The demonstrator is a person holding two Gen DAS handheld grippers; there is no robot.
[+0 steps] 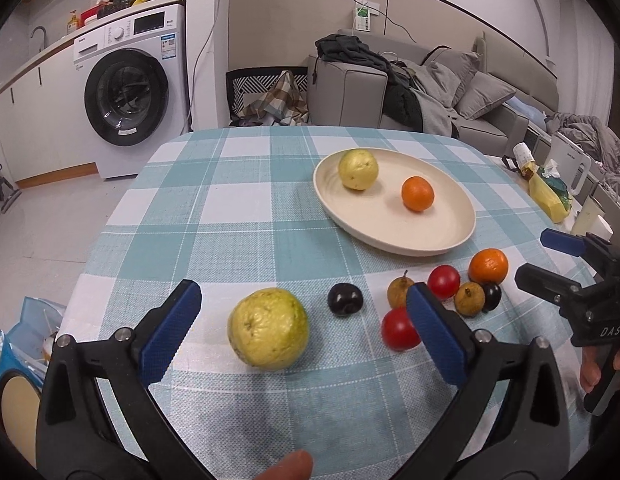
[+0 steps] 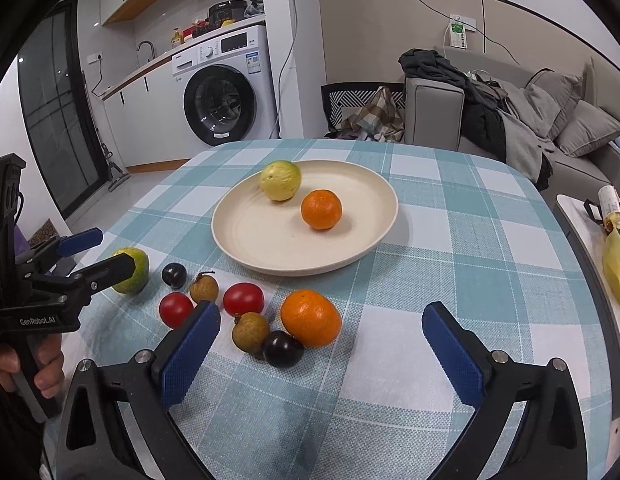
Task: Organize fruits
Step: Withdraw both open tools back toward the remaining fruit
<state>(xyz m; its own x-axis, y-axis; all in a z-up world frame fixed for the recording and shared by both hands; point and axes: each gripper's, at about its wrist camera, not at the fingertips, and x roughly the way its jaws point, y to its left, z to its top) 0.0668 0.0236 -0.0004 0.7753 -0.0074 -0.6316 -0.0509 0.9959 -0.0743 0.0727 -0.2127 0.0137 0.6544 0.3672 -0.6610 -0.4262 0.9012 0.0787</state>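
Note:
A cream plate [image 1: 394, 236] [image 2: 269, 248] on the checked tablecloth holds a yellow-green guava [image 1: 358, 169] [image 2: 280, 180] and an orange [image 1: 417, 193] [image 2: 321, 209]. On the cloth in front lie a second guava [image 1: 268, 328] [image 2: 135, 276], an orange [image 1: 488, 266] [image 2: 311, 317], two red tomatoes [image 1: 443, 281] [image 2: 243, 299], two dark plums [image 1: 344, 298] [image 2: 282, 348] and two brown longans [image 1: 469, 298] [image 2: 250, 332]. My left gripper [image 1: 303, 332] is open, its fingers on either side of the loose guava. My right gripper [image 2: 322, 348] is open, just in front of the loose orange.
A side table at the right holds a yellow bag [image 1: 548, 196] [image 2: 616, 268] and a bottle. A washing machine [image 1: 125, 88] and a sofa [image 1: 450, 92] stand behind the table. The table's near-left edge drops to the floor [image 1: 37, 240].

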